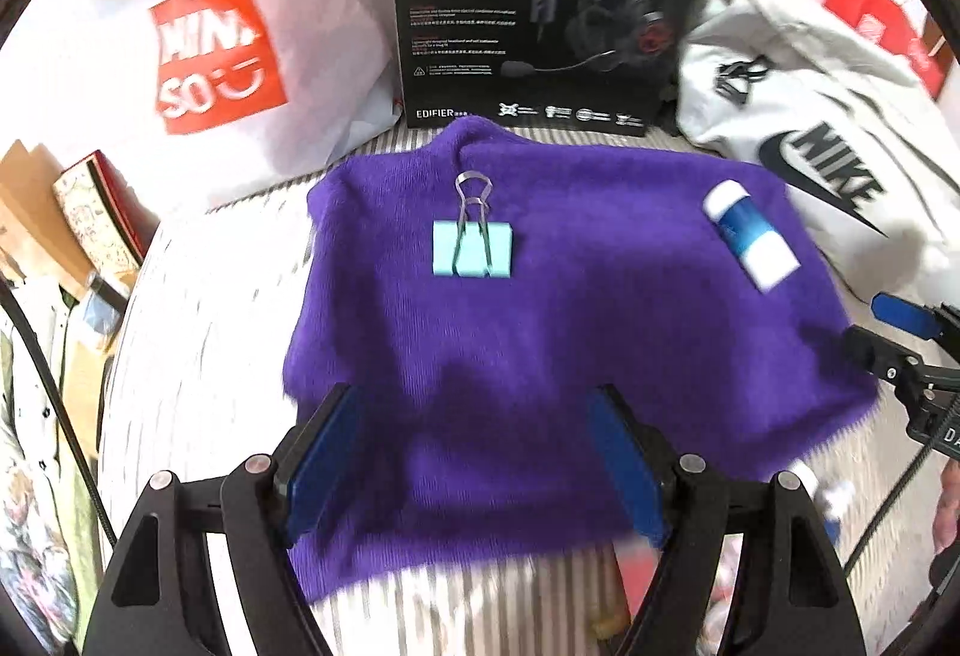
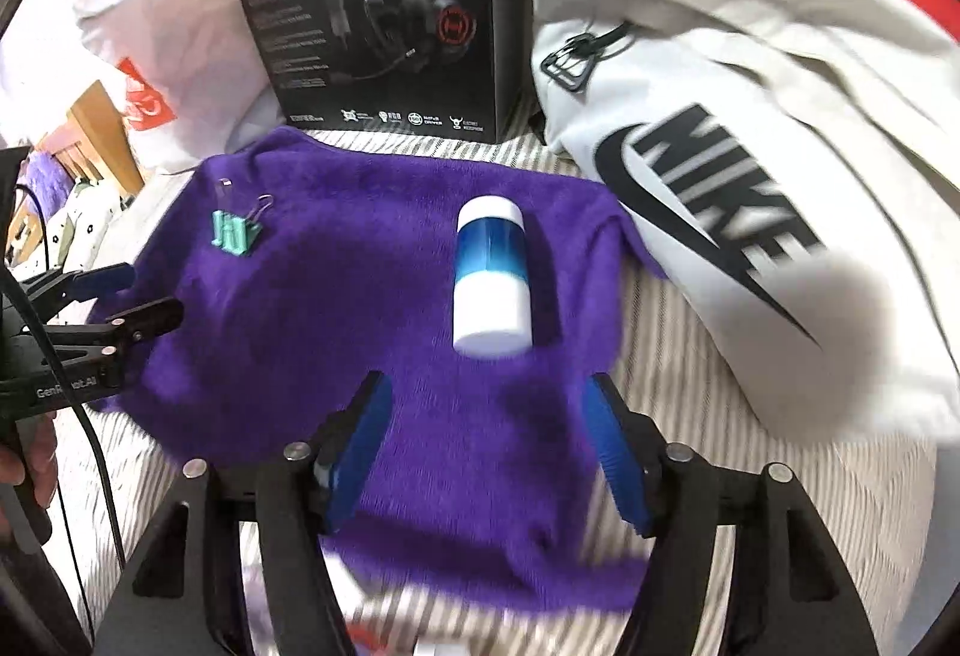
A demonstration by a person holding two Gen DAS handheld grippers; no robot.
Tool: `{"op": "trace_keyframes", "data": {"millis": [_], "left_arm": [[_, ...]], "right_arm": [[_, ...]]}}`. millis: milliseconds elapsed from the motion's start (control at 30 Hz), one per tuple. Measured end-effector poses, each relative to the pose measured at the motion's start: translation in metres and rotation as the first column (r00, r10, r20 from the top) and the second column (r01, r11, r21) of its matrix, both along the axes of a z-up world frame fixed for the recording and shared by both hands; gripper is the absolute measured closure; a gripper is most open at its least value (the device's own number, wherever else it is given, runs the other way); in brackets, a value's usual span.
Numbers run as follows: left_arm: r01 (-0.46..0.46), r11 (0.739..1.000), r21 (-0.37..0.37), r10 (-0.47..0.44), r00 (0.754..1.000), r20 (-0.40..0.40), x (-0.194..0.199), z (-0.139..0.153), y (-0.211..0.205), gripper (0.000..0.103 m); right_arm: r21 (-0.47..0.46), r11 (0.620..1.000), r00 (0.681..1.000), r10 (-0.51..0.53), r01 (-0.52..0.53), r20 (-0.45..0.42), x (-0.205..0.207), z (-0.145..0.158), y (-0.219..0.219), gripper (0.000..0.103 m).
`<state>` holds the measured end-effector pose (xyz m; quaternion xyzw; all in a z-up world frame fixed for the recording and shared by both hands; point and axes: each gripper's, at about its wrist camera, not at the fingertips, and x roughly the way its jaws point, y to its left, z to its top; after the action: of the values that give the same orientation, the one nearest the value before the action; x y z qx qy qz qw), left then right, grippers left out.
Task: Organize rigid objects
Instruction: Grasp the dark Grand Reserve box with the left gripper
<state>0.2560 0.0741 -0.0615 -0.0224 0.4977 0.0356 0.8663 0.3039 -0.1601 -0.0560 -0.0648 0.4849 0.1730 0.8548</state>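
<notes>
A purple fuzzy cloth (image 1: pixel 540 326) lies on a striped bed; it also shows in the right wrist view (image 2: pixel 336 308). A teal binder clip (image 1: pixel 472 248) lies on its far left part (image 2: pixel 235 233). A white and blue cylinder bottle (image 1: pixel 750 234) lies on its side at the right (image 2: pixel 492 275). My left gripper (image 1: pixel 474 404) is open and empty over the cloth's near edge, short of the clip. My right gripper (image 2: pixel 486 392) is open and empty just short of the bottle. Each gripper shows at the edge of the other's view (image 1: pixel 900 332) (image 2: pixel 120 296).
A black headset box (image 1: pixel 540 2) stands behind the cloth. A white Miniso bag (image 1: pixel 198 50) is at the back left and a white Nike bag (image 2: pixel 750 188) at the right. Books (image 1: pixel 90 224) lie off the bed's left edge. Small items (image 1: pixel 636 578) lie near the front.
</notes>
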Motion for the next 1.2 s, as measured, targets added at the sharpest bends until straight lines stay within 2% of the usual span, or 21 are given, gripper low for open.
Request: {"op": "trace_keyframes", "data": {"millis": [267, 500, 833, 1000, 1200], "left_arm": [[0.018, 0.998, -0.055, -0.018, 1.000, -0.005, -0.084, -0.011, -0.008, 0.026], [0.052, 0.998, -0.034, -0.054, 0.998, -0.044, -0.132, -0.030, -0.024, 0.026], [0.029, 0.998, -0.059, -0.032, 0.998, -0.050, -0.117, -0.046, -0.038, 0.025], [0.028, 0.999, 0.024, -0.027, 0.998, -0.054, -0.120, -0.050, -0.053, 0.024], [0.018, 0.993, 0.113, -0.015, 1.000, -0.025, -0.133, -0.047, -0.039, 0.025]], "right_arm": [[0.004, 0.997, 0.997, -0.077, 0.077, 0.009, -0.076, 0.009, -0.036, 0.033], [0.088, 0.987, 0.991, -0.134, 0.135, -0.013, -0.128, 0.005, -0.059, 0.032], [0.115, 0.986, 0.992, -0.126, 0.122, 0.024, -0.154, 0.014, -0.062, 0.030], [0.109, 0.987, 0.993, -0.119, 0.116, 0.026, -0.158, 0.013, -0.061, 0.030], [0.101, 0.988, 0.993, -0.119, 0.117, 0.016, -0.160, 0.006, -0.066, 0.030]]}}
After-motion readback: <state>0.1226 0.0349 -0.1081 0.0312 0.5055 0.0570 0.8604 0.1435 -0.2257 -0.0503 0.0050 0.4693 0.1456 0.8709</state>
